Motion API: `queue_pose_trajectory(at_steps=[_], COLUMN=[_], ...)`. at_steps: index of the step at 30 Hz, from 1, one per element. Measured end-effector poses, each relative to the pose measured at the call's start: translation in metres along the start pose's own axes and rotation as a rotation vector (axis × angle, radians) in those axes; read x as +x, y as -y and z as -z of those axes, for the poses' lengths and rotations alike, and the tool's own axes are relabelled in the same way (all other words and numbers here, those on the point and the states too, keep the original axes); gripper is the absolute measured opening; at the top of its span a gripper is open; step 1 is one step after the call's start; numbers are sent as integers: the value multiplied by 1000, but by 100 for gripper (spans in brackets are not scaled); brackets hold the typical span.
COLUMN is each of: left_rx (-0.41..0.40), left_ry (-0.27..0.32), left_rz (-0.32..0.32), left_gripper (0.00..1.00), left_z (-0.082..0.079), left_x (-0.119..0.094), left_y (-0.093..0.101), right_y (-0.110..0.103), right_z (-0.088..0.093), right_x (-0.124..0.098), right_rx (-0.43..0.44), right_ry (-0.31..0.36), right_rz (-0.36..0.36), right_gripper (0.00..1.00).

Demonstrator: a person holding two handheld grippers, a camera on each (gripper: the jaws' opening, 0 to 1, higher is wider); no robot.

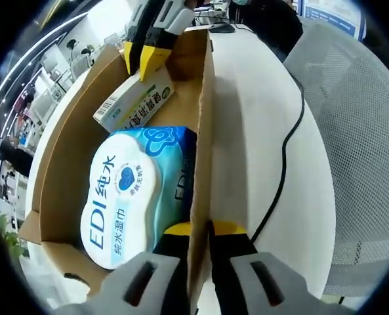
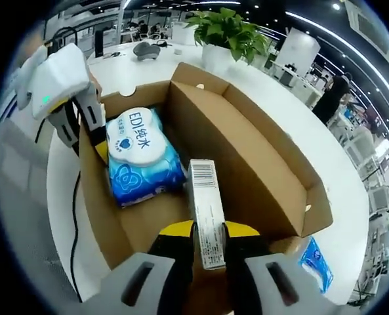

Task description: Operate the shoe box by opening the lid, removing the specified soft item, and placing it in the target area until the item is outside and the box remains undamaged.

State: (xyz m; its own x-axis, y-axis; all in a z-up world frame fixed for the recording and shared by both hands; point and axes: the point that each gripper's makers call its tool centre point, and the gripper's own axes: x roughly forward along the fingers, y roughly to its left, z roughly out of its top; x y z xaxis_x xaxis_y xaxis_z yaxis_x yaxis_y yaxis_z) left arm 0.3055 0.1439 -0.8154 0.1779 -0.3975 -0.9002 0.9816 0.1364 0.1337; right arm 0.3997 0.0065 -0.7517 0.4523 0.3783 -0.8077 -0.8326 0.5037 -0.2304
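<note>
In the left gripper view, the left gripper (image 1: pixel 201 230) is clamped on the side wall of the open shoe box (image 1: pixel 60 151), steadying it; the wet-wipes pack (image 1: pixel 132 193) lies inside, beside a small carton (image 1: pixel 135 102) that the right gripper (image 1: pixel 148 56) pinches. In the right gripper view, the right gripper (image 2: pixel 208 231) is closed on that carton (image 2: pixel 206 210), with the wipes pack (image 2: pixel 142 164) just beyond, still in the box (image 2: pixel 260 157). The lid looks open and removal is under way; next, lift the carton straight up, clear of the walls, without dragging the cardboard.
</note>
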Motion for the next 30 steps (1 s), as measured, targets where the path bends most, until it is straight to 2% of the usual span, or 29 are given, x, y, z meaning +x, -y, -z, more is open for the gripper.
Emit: queue_pose_trajectory(at_steps=[2, 5, 7, 10, 12, 14, 17, 19, 23, 26, 30], left_rx=[-1, 9, 10, 11, 14, 18, 16, 15, 15, 9, 11], left_ry=[0, 0, -1, 0, 2, 2, 1, 1, 1, -3, -1], left_rz=[1, -2, 0, -1, -3, -3, -2, -3, -4, 1, -1], left_gripper=[4, 4, 4, 4, 4, 4, 4, 4, 4, 4, 4], left_z=[0, 0, 0, 0, 0, 0, 0, -1, -1, -1, -2], left_x=[0, 0, 0, 0, 0, 1, 1, 1, 1, 1, 1], left_y=[0, 1, 1, 0, 0, 0, 0, 0, 0, -1, 0], right_y=[5, 5, 5, -1, 1, 7, 8, 3, -5, -7, -9], right_z=[-4, -10, -10, -8, -4, 0, -6, -7, -1, 1, 13], right_x=[-4, -7, -8, -5, -2, -1, 4, 8, 16, 24, 33], right_rx=[8, 55, 83, 145, 128, 107, 87, 91, 55, 46, 32], right_ry=[15, 36, 22, -21, -82, -134, -152, -189, -252, -259, -313], right_rz=[10, -30, -64, -153, -181, -164, -178, -217, -260, -267, -269], right_gripper=[19, 24, 27, 31, 31, 28, 28, 29, 33, 34, 34])
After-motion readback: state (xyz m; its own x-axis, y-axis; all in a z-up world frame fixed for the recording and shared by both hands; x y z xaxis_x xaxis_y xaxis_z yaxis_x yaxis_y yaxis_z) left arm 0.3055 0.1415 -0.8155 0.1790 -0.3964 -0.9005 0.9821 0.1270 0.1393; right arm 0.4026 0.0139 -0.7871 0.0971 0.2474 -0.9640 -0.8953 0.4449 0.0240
